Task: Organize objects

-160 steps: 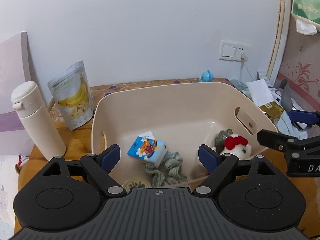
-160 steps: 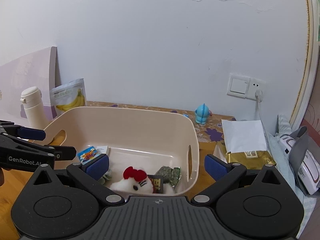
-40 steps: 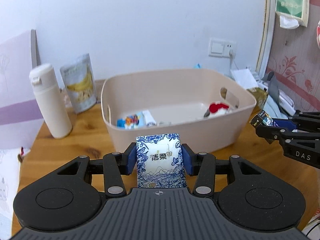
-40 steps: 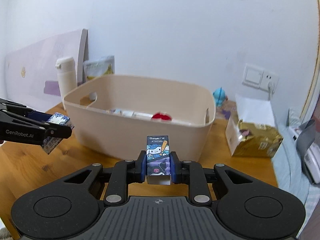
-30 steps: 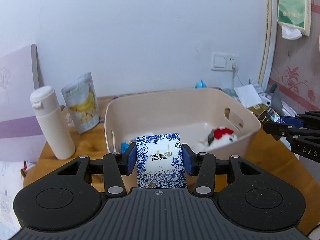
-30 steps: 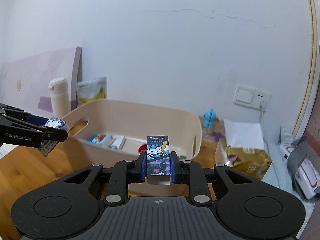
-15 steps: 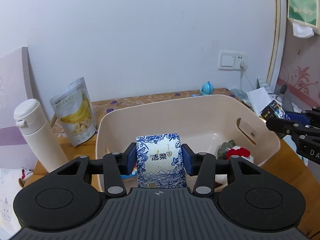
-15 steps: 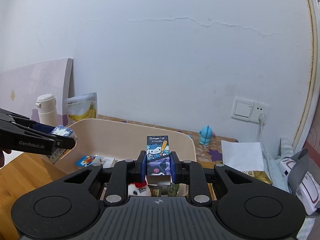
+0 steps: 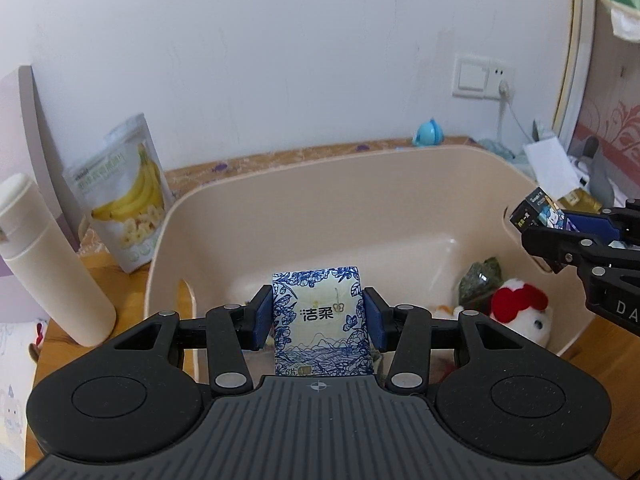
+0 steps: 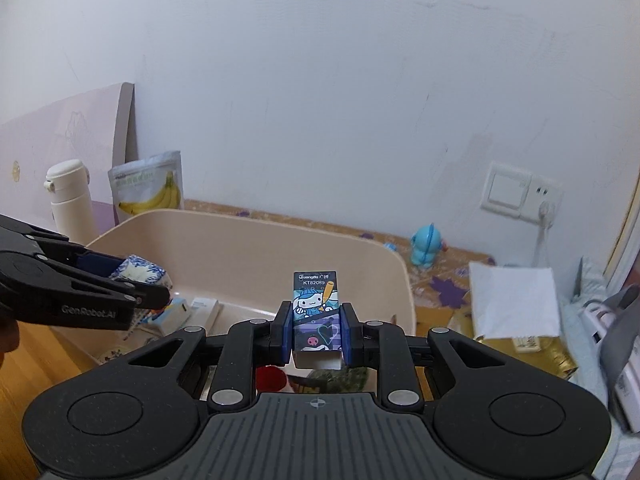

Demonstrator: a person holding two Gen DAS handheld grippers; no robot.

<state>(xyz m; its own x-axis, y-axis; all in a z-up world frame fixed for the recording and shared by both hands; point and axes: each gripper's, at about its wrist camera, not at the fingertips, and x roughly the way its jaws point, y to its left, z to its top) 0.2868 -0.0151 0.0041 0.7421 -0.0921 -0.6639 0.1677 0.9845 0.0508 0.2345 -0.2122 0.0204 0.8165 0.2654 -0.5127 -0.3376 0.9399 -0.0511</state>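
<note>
My left gripper (image 9: 318,316) is shut on a blue-and-white tissue pack (image 9: 320,320) and holds it over the near left part of the beige bin (image 9: 304,204). My right gripper (image 10: 316,332) is shut on a small cartoon box (image 10: 316,312) above the bin's (image 10: 256,248) near right part. The right gripper also shows in the left wrist view (image 9: 560,224), and the left gripper in the right wrist view (image 10: 140,284). A white plush toy with a red bow (image 9: 520,312), a green packet (image 9: 478,280) and small boxes (image 10: 192,312) lie in the bin.
A white bottle (image 9: 44,260) and a banana chips bag (image 9: 124,196) stand left of the bin. A blue figurine (image 10: 428,248), a white envelope (image 10: 512,300) on a gold packet (image 10: 532,356), and a wall socket (image 10: 520,196) are to the right. The wall is close behind.
Both grippers have moved forward and down over the bin, each keeping its object. The bin's inside now fills more of both views.
</note>
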